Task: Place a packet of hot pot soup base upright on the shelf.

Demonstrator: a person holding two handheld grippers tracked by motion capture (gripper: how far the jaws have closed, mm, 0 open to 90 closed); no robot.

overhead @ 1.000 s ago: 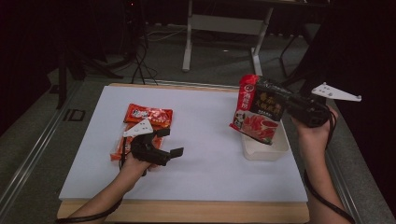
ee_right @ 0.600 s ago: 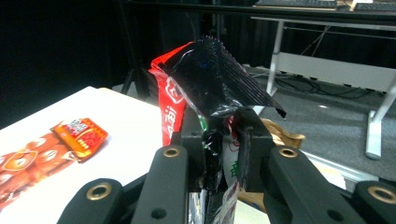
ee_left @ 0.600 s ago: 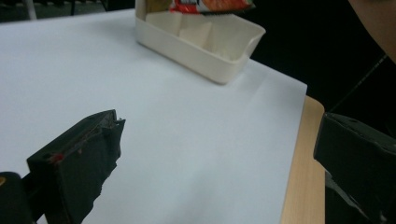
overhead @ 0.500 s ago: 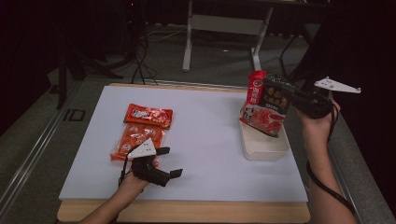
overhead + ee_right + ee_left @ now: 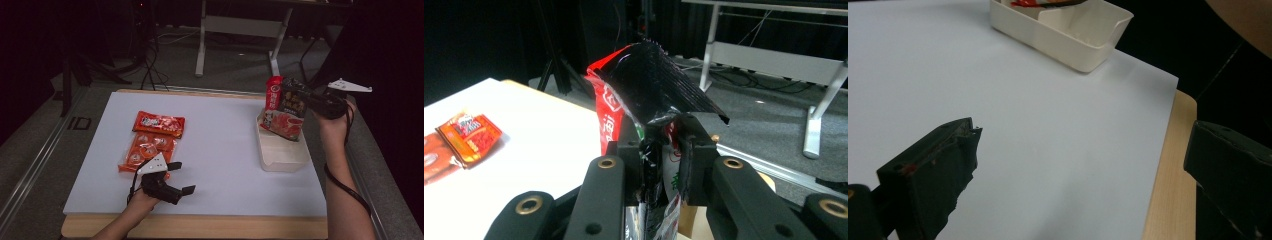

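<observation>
Above white bin (image 5: 282, 155), right gripper (image 5: 306, 101) clamping pouch (image 5: 285, 107)

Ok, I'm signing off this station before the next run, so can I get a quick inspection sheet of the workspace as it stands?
Surface: white sheet on a wooden table, bare in the middle.
Job's things: red-and-black pouch held upright over the white tray at the right; its lower edge is in or at the tray.
Clutter: two orange-red snack packets at the left, the farther one overlapping the nearer.
Grippers: right gripper shut on the pouch; left gripper open, low over the sheet, holding nothing.
Cables: one trails from the right gripper along the forearm; more lie on the floor behind.
Surroundings: dark room, white-legged frame behind the table.
</observation>
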